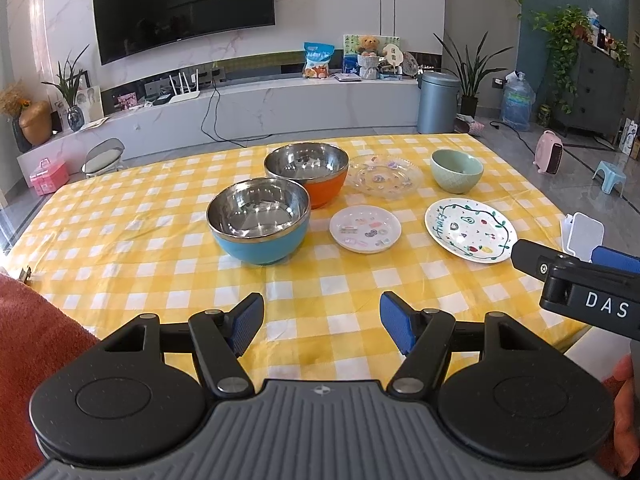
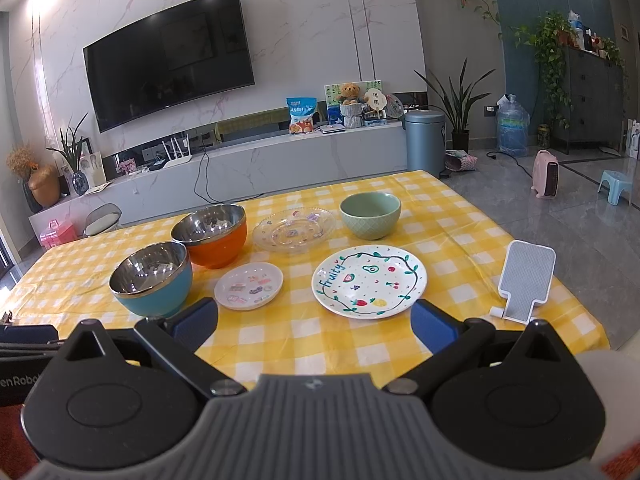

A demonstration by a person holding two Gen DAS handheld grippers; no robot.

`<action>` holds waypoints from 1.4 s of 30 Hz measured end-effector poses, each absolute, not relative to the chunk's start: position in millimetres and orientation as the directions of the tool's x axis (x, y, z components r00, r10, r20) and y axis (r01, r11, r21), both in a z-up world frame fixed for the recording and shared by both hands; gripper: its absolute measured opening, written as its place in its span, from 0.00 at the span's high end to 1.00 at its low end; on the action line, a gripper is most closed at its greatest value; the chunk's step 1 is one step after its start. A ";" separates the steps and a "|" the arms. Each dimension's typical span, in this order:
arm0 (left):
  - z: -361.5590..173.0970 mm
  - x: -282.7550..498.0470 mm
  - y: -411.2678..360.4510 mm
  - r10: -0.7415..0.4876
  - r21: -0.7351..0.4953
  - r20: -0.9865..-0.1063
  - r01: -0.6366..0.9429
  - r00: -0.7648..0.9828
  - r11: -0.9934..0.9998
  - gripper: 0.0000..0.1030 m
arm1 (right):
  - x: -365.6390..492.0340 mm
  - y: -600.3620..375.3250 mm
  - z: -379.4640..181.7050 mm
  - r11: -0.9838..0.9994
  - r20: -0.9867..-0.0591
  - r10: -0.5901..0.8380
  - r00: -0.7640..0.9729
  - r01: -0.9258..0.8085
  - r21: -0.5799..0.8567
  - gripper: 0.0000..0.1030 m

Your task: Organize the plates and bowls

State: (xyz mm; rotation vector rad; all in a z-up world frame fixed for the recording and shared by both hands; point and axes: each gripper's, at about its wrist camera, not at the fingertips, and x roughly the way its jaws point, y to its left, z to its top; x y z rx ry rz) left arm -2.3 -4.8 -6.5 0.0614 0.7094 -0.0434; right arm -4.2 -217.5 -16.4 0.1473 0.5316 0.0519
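On the yellow checked table stand a blue steel bowl, an orange steel bowl and a green ceramic bowl. A clear glass plate, a small white sticker plate and a white "Fruity" plate lie between them. My left gripper is open and empty above the near table edge. My right gripper is open and empty in front of the "Fruity" plate; its side shows in the left wrist view.
A white phone stand sits near the table's right edge. Beyond the table are a TV wall unit, a grey bin, a small stool and a pink heater on the floor.
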 end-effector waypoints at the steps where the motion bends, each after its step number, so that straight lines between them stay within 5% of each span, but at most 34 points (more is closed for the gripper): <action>1: -6.7 -2.4 -4.6 -0.019 0.041 -0.652 0.060 0.758 0.997 0.24 | -4.2 -217.8 -16.6 0.988 -0.501 0.087 0.861 -0.011 0.153 0.02; 42: -8.3 -4.9 -5.1 -0.020 0.042 -0.657 0.062 0.753 0.997 0.24 | -1.9 -219.0 -19.4 0.988 -0.503 0.088 0.860 -0.009 0.156 0.02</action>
